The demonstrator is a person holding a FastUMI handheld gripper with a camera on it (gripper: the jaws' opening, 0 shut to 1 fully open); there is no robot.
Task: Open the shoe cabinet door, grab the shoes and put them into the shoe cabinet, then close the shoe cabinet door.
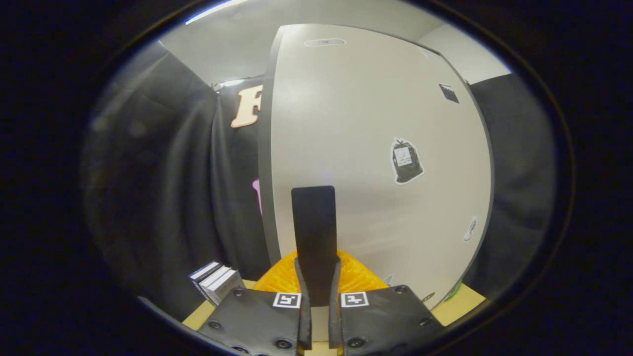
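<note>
Jaws pinching the dark handle [313,237], cabinet door [376,163] right ahead.

My gripper [316,306] sits nearly closed, both fingers pressing the upright handle between them, so I judge the door step is in hand. I'd pull along the hinge arc, keeping grip square. An orange shoe [356,277] lies just beyond the fingers, on the bench [460,304].
</note>
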